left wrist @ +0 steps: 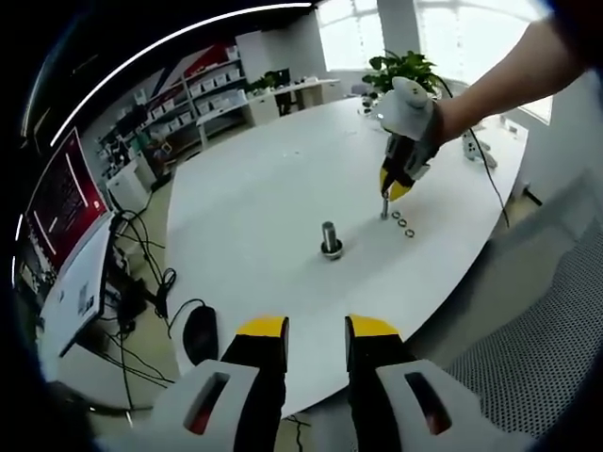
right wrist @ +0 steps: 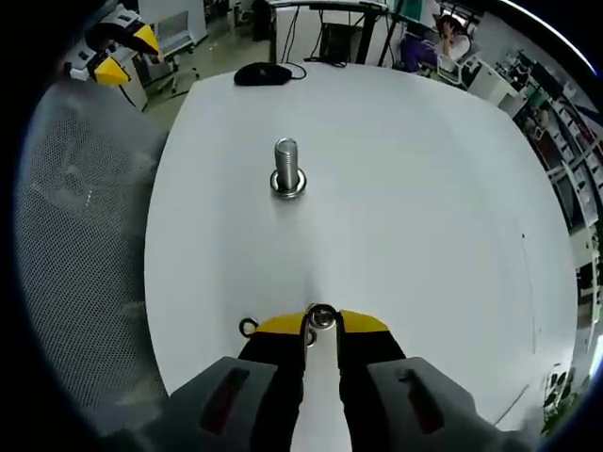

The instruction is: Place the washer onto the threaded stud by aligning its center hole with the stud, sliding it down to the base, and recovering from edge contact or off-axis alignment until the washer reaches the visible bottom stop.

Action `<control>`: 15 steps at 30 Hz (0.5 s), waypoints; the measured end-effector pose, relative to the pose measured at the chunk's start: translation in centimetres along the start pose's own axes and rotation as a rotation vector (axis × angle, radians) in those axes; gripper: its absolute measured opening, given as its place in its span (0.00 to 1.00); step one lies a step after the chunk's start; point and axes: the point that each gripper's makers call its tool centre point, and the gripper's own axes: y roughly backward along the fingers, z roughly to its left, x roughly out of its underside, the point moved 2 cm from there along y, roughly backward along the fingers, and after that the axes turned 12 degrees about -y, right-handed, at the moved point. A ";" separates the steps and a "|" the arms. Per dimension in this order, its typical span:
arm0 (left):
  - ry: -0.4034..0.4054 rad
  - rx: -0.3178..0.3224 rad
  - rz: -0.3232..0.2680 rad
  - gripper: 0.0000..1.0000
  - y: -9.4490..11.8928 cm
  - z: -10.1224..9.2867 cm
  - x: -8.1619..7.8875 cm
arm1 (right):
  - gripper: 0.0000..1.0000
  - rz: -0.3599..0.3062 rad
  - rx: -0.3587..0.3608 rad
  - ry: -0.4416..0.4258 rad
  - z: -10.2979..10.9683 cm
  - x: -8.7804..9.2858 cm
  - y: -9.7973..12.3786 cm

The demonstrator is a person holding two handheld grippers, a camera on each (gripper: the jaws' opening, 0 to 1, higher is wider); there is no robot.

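Observation:
A threaded steel stud (right wrist: pixel 286 162) stands upright on the white table (right wrist: pixel 424 207), with a wider metal ring (right wrist: pixel 287 185) around its base. My right gripper (right wrist: pixel 321 325) is low over the table, well short of the stud, its yellow-tipped jaws closed on a small washer (right wrist: pixel 321 316) at their tips. Another loose washer (right wrist: pixel 248 327) lies just left of the jaws. In the left gripper view the stud (left wrist: pixel 331 238) is mid-table. The right gripper (left wrist: pixel 385 209) points down beside several loose washers (left wrist: pixel 404 225), held by a gloved hand. My left gripper (left wrist: pixel 317 330) hangs back at the table's near edge, open and holding nothing.
A black mouse (right wrist: pixel 267 72) lies at the table's edge beyond the stud, with cables trailing to the floor. A grey mesh chair (right wrist: pixel 85 226) stands beside the table. A potted plant (left wrist: pixel 405 68) sits at the far end, with shelves behind.

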 end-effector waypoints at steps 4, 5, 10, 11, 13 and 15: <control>0.003 -0.004 0.002 0.22 0.0 0.1 0.0 | 0.14 0.025 -0.003 0.005 0.0 0.4 -0.8; 0.003 -0.006 0.002 0.22 0.0 0.1 0.1 | 0.14 0.028 -0.001 0.010 -0.1 0.4 -1.1; -0.005 -0.004 0.008 0.21 0.0 0.0 0.1 | 0.14 0.046 -0.001 0.010 -0.2 0.8 -1.9; -0.006 -0.004 0.007 0.21 0.0 0.0 0.1 | 0.14 0.052 -0.001 0.011 -0.2 0.8 -1.9; -0.002 -0.005 0.005 0.21 0.0 0.0 0.1 | 0.14 0.062 0.000 0.013 -0.3 0.9 -2.2; 0.000 -0.006 0.005 0.21 0.0 0.0 0.1 | 0.15 0.065 0.001 0.014 -0.4 1.0 -2.3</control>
